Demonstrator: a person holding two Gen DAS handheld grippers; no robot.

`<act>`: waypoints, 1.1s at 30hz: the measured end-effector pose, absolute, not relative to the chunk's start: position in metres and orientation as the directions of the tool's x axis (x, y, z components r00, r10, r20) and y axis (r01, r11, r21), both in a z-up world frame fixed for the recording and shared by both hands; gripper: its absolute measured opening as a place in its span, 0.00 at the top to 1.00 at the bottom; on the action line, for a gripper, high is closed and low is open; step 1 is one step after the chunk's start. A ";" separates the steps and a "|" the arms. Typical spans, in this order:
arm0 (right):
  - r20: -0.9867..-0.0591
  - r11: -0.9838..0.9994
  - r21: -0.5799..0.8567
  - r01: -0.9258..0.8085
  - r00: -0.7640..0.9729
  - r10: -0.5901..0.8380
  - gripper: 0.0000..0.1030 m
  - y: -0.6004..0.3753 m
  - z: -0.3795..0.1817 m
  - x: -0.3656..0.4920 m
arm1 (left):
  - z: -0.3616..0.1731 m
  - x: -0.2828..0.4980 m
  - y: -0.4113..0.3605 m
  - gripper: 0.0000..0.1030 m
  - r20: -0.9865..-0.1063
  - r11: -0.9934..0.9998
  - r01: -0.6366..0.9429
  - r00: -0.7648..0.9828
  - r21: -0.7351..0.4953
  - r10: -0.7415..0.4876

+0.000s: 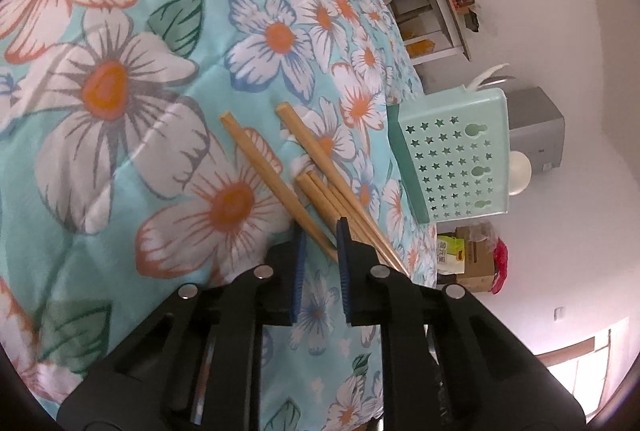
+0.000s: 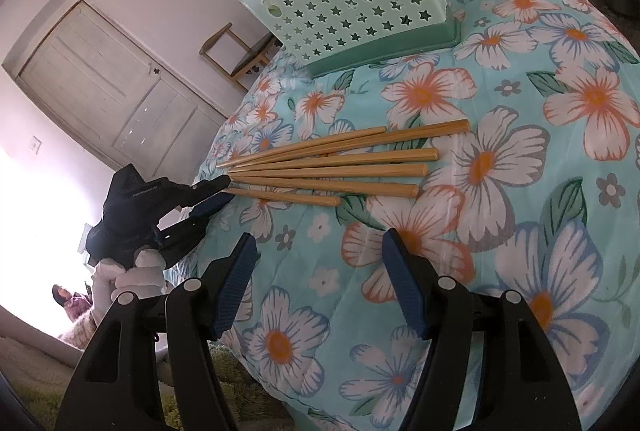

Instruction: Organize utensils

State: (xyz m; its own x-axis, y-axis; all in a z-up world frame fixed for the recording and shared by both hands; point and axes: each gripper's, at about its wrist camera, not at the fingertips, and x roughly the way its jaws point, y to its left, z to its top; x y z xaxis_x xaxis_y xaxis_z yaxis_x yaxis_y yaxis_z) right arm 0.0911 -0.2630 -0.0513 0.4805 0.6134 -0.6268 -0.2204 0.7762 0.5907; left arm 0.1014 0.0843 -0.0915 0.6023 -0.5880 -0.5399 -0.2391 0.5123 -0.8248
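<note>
Six tan wooden chopsticks (image 2: 328, 167) lie fanned at mid-frame on the turquoise floral quilt (image 2: 520, 251), below the mint-green star-perforated plastic holder (image 2: 344, 3) at the top. The left gripper (image 1: 322, 231) is clenched on the narrow tip of one chopstick (image 1: 316, 231). The right gripper (image 2: 320, 263) hovers released, jaws wide, grasping nothing

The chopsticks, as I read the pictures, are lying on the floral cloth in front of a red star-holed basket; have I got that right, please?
Not quite: the basket is pale mint green, not red. The right wrist view shows it plainly, star holes and all. The rest holds: the chopsticks lie on the floral cloth in front of it.
</note>
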 end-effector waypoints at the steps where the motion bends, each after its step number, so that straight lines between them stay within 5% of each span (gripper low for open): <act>1: -0.628 0.778 0.589 -0.218 0.482 0.611 0.38 -0.262 -0.051 0.091 | -0.090 0.100 0.085 0.86 -0.541 0.522 -0.231 0.604 -0.821 -0.585; 11: -0.660 0.811 0.545 -0.211 0.489 0.570 0.38 -0.257 -0.043 0.087 | -0.070 0.083 0.089 0.81 -0.610 0.686 -0.155 0.621 -0.711 -0.492; 17: -0.672 0.831 0.506 -0.233 0.497 0.549 0.38 -0.245 -0.033 0.084 | -0.077 0.087 0.101 0.70 -0.578 0.618 -0.186 0.623 -0.764 -0.526; 22: -0.680 0.862 0.445 -0.242 0.535 0.501 0.38 -0.239 -0.023 0.074 | -0.087 0.094 0.110 0.73 -0.548 0.516 -0.263 0.638 -0.815 -0.541; 24: -0.687 0.874 0.420 -0.244 0.545 0.481 0.38 -0.236 -0.020 0.072 | -0.089 0.098 0.110 0.86 -0.568 0.520 -0.291 0.637 -0.804 -0.522; 33: -0.646 0.872 0.372 -0.317 0.586 0.489 0.38 -0.218 0.011 0.084 | -0.088 0.080 0.109 0.85 -0.527 0.597 -0.171 0.692 -0.784 -0.493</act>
State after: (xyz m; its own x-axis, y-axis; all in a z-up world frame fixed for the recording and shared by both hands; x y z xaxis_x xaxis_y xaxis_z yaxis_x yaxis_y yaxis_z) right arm 0.0843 -0.2177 0.0107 0.5858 0.4890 -0.6463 -0.3175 0.8722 0.3722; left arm 0.0802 0.1085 -0.0884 0.6918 -0.4935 -0.5272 -0.1714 0.5970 -0.7837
